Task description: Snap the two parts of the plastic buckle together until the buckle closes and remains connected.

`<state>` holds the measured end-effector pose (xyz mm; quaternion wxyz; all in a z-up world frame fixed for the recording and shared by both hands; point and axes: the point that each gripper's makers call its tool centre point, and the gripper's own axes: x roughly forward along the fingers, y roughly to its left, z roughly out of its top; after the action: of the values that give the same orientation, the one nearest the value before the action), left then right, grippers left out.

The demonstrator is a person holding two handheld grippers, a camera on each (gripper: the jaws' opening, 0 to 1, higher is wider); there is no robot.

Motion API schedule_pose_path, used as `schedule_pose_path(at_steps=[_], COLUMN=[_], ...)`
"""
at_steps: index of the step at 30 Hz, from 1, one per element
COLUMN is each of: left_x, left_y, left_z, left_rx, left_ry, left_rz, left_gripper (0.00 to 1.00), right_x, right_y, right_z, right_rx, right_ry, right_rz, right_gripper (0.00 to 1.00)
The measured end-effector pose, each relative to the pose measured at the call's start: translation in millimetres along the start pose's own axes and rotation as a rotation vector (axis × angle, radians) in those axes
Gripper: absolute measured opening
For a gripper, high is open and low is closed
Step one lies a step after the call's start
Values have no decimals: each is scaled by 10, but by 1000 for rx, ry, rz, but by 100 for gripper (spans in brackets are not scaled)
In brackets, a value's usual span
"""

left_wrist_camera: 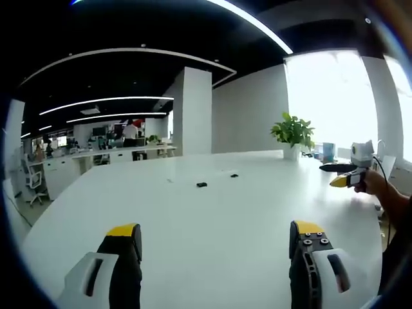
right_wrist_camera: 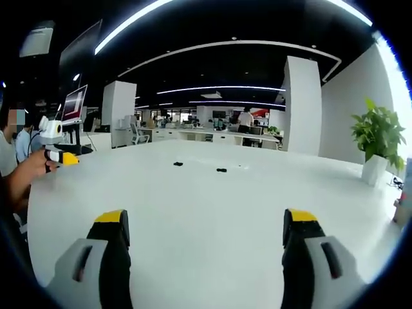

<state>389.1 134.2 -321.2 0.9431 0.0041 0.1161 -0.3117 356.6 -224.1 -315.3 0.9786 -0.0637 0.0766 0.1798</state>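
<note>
Left gripper (left_wrist_camera: 215,235) released, jaws wide apart over bare white table (left_wrist_camera: 212,212), gripping nothing. Right gripper (right_wrist_camera: 205,222) likewise released, jaws spread, empty. Two small black buckle parts lying well out on the table, far from both grippers: one buckle piece (left_wrist_camera: 201,185) nearer, second buckle piece (left_wrist_camera: 234,175) just beyond, apart and unjoined. Same pair seen from the right gripper view at (right_wrist_camera: 177,164) and (right_wrist_camera: 221,170). Potted plant (left_wrist_camera: 293,134) standing at the far table edge. Opposite gripper held in a hand (left_wrist_camera: 378,183) at the side.
</note>
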Motion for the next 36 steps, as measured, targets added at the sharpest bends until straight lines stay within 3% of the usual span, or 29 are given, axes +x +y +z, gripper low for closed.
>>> schedule_pose_path(at_steps=[31, 36], left_x=[112, 115], left_y=[41, 54], left_z=[27, 92], left_rx=[-23, -27], left_ry=[-1, -27], left_rz=[-6, -3], left_gripper=[96, 95], right_x=[23, 20], right_y=[-65, -72], right_z=[-94, -40], right_rx=[39, 36], right_ry=[7, -7], right_rz=[-2, -2], right_gripper=[99, 98])
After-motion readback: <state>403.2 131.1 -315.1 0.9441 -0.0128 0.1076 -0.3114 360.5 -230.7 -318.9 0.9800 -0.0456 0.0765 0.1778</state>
